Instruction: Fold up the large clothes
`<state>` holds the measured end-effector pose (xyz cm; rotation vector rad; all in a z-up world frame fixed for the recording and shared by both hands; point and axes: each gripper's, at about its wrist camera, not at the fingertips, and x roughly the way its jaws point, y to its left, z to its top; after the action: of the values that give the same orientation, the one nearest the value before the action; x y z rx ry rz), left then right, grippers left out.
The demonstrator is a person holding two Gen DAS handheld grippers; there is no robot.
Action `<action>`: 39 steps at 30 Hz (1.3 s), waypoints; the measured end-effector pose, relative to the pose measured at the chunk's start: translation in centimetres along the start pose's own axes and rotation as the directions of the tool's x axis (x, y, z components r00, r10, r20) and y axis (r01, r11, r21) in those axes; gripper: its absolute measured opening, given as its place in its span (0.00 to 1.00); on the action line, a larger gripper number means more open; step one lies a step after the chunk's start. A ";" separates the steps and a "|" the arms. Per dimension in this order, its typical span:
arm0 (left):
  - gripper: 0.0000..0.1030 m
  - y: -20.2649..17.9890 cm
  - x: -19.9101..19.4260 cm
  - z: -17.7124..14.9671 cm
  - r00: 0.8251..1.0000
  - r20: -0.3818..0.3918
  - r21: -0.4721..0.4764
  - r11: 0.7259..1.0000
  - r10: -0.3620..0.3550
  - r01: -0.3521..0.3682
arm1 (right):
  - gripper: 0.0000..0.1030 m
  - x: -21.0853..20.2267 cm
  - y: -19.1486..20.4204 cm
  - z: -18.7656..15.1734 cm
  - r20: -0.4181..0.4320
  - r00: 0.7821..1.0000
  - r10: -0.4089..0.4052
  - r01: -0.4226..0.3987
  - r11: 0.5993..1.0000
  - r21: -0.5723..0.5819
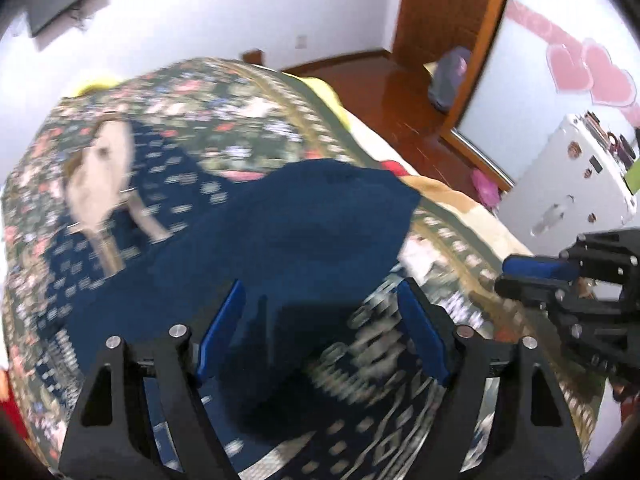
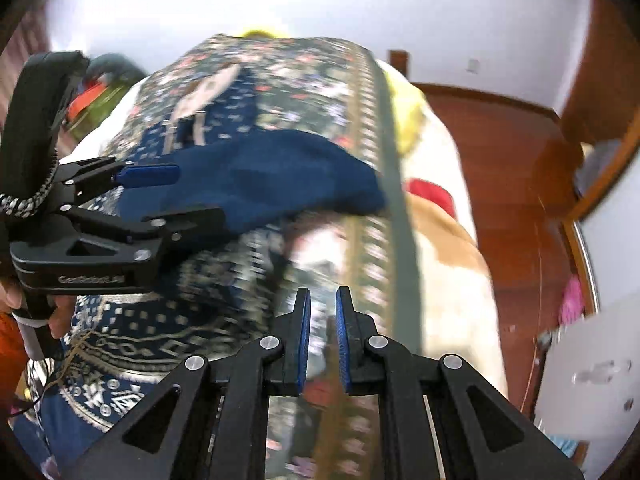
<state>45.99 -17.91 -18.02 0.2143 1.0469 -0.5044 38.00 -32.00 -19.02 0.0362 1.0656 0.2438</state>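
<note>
Down at the bottom of the left wrist view, the left gripper (image 1: 320, 312) stands spread wide, blue pads apart over the navy garment (image 1: 288, 232), gripping nothing. In the right wrist view the right gripper (image 2: 322, 308) sits bottom centre, its pads narrowed to a slim gap with nothing between them, above the patterned bedspread (image 2: 168, 344). The navy garment lies mid-frame, draped across that bedspread, blurred. Upper left of the left view, a pale shape (image 1: 100, 176) rests on the spread. Beyond, a wooden floor (image 1: 404, 92) and a wooden door (image 1: 448, 4) at upper right.
</note>
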 end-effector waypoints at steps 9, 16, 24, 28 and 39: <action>0.17 -3.3 5.9 3.0 0.996 -0.087 0.004 1.000 0.014 -0.014 | 0.08 1.4 -2.0 -0.8 -0.022 0.999 0.043 -0.041 0.996 0.082; 0.05 -0.6 0.0 2.9 0.995 0.061 -0.080 0.994 -0.074 0.079 | 0.08 2.5 0.4 0.1 -0.013 0.998 0.067 -0.066 0.998 0.024; 0.04 5.5 -8.5 1.2 0.977 0.211 -0.156 0.987 -0.007 0.041 | 0.08 3.1 4.1 2.8 0.045 0.991 0.127 -0.128 0.992 0.023; 0.04 10.0 -10.1 -1.8 0.975 0.209 -0.219 0.975 0.079 -0.032 | 0.08 5.4 6.1 3.7 0.016 1.000 0.019 -0.018 0.999 -0.036; 0.04 22.2 -8.4 -14.6 0.968 0.028 -0.405 0.888 0.249 -0.217 | 0.72 9.0 8.0 2.8 0.053 0.932 -0.357 0.361 0.916 -0.174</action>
<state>42.30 9.67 -19.40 -0.0448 1.0075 -0.0720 43.13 -22.01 -24.19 -0.3197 1.0055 0.0052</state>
